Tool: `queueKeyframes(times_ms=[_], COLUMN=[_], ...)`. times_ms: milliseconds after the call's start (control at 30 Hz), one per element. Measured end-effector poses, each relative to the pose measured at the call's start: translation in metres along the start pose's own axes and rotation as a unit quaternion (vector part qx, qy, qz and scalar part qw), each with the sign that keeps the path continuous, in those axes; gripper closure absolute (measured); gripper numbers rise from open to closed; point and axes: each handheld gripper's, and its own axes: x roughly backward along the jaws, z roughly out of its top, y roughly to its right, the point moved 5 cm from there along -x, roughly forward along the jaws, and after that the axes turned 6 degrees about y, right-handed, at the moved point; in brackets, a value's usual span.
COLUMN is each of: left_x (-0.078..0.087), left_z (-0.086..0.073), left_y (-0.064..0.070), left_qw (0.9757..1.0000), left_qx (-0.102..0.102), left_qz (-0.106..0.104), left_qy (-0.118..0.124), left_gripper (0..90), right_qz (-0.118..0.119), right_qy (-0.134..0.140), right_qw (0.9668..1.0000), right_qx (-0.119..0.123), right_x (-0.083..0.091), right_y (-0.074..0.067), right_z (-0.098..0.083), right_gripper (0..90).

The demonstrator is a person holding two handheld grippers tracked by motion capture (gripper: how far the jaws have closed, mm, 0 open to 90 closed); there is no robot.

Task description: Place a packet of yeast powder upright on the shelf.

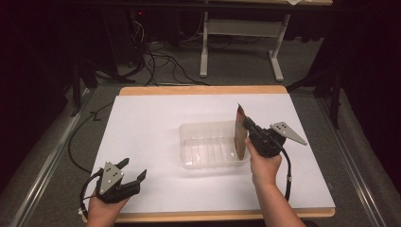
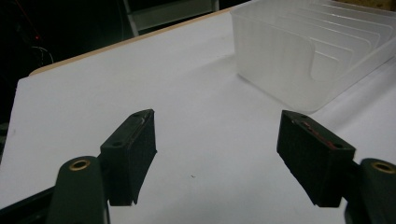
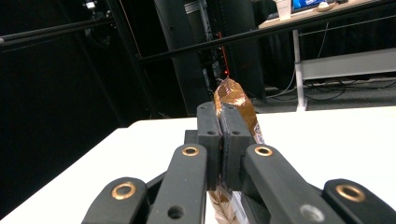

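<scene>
A clear plastic bin [image 1: 213,144] with ribbed slots stands in the middle of the white table; its corner [image 2: 303,56] fills the upper right of the left gripper view. My right gripper [image 1: 247,125] is shut on a flat brown foil packet [image 1: 240,137], which stands upright at the bin's right end. In the right gripper view the jaws are pressed together with the packet [image 3: 238,105] sticking up beyond them. My left gripper [image 1: 132,171] rests near the table's front left corner, open with nothing between its fingers [image 2: 133,149].
The white sheet [image 1: 151,127] covers a wooden tabletop. Beyond the far edge are cables [image 1: 161,61] on the floor and the white legs of another desk [image 1: 204,47]. Dark surroundings flank both sides.
</scene>
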Motion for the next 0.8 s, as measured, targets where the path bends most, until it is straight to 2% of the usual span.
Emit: queueKeyframes(times_ms=[200,300,467,567,667,767,800], left_x=[0.000,0.000,-0.002,-0.005,-0.003,-0.002,-0.002], left_z=[0.000,0.000,-0.001,-0.002,-0.002,-0.002,-0.002], left_y=[0.000,0.000,0.000,0.000,0.001,0.000,0.000], left_qw=[1.0000,1.0000,0.9999,0.9999,1.0000,1.0000,1.0000], left_qx=[0.000,0.000,0.012,0.005,0.001,0.003,0.004], left_qz=[0.000,-0.001,-0.008,-0.006,-0.007,-0.005,-0.005], left_qy=[0.000,0.000,0.001,-0.009,-0.006,-0.006,-0.004], left_gripper=[28.9,28.9,28.9,28.9,28.8,28.8,28.8], right_qz=[-0.001,-0.001,0.007,0.015,0.018,0.015,0.015], right_qy=[-0.005,-0.006,-0.025,-0.048,-0.048,-0.060,-0.064], right_qw=[1.0000,1.0000,0.9997,0.9985,0.9976,0.9966,0.9962], right_qx=[0.004,0.005,0.006,0.025,0.048,0.054,0.058], right_x=[0.001,0.002,0.002,0.002,0.007,0.011,0.012], right_y=[0.003,0.003,0.003,0.000,-0.001,0.001,0.002], right_z=[0.001,0.001,0.003,0.006,0.010,0.010,0.010], right_gripper=[88.4,83.6,63.9,50.0,41.2,27.0,24.8])
